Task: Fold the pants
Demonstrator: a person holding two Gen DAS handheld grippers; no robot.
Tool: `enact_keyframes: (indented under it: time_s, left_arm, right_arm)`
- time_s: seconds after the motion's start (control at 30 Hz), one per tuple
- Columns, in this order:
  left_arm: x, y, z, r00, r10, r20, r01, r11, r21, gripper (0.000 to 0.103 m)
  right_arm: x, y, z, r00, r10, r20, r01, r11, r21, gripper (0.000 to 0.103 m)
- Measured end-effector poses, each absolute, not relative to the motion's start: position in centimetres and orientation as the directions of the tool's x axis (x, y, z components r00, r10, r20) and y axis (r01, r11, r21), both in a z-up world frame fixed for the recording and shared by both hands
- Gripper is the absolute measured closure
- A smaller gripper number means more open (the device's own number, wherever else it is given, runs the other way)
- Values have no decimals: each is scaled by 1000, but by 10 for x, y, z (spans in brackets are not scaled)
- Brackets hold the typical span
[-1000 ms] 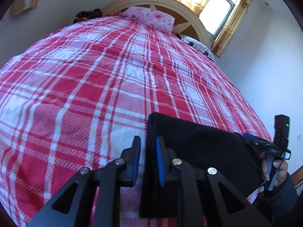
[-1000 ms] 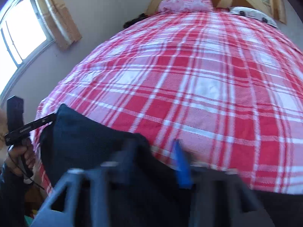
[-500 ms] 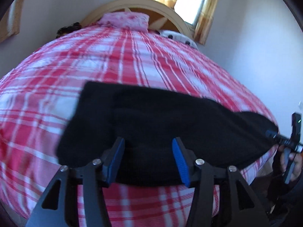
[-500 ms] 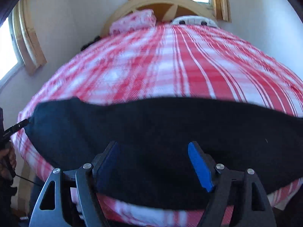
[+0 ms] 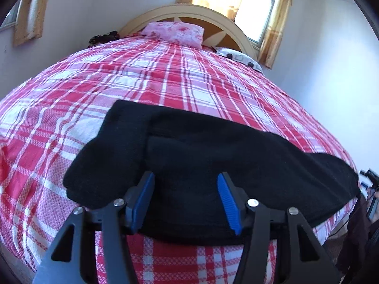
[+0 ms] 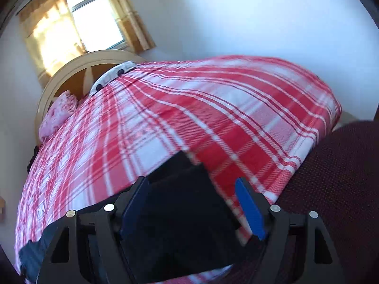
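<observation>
Left wrist view: the left gripper hangs over the black pants, its jaws having just been opening and now about half apart, blue pads clear of the cloth and gripping nothing. The pants lie folded in a long dark band along the near edge of the bed, one end stepped in layers toward the left. From the right wrist view, the right gripper stands wide open above the pants' squared end near the bed's corner, holding nothing. Red-and-white plaid bedspread covers the mattress. Farther back sit a pink floral pillow, a curved wooden headboard, and a curtained window.
</observation>
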State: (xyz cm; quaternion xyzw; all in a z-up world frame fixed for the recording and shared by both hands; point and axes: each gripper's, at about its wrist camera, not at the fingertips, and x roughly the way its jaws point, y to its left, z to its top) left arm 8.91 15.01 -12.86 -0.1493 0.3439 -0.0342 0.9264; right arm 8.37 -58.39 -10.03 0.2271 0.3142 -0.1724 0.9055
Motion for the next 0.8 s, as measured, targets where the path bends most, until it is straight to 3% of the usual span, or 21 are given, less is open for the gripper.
enact_keyframes:
  time_s: [0.07, 0.23, 0.3, 0.4, 0.7, 0.8]
  left_arm:
    - [89, 151, -129, 763, -164, -625, -46, 951, -305, 46]
    - [87, 148, -131, 770, -134, -623, -61, 958, -281, 51]
    - [86, 151, -132, 775, -136, -617, -68, 953, -295, 53]
    - [86, 151, -133, 777, -136, -614, -63, 955, -291, 53]
    - [86, 148, -134, 781, -120, -613, -65, 961, -270, 53]
    - [84, 147, -134, 786, -110, -608, -68, 963, -261, 53]
  right_arm:
    - [89, -594, -109, 738, -153, -657, 448, 840, 307, 30]
    - [104, -598, -128, 728, -95, -679, 416, 848, 328, 52]
    - [105, -602, -127, 738, -83, -670, 408, 845, 345, 79]
    - [108, -600, -119, 747, -103, -657, 392, 866, 310, 90]
    - [119, -591, -87, 793, -164, -587, 368, 897, 246, 95]
    - [128, -593, -96, 774, -179, -607, 379, 899, 219, 95]
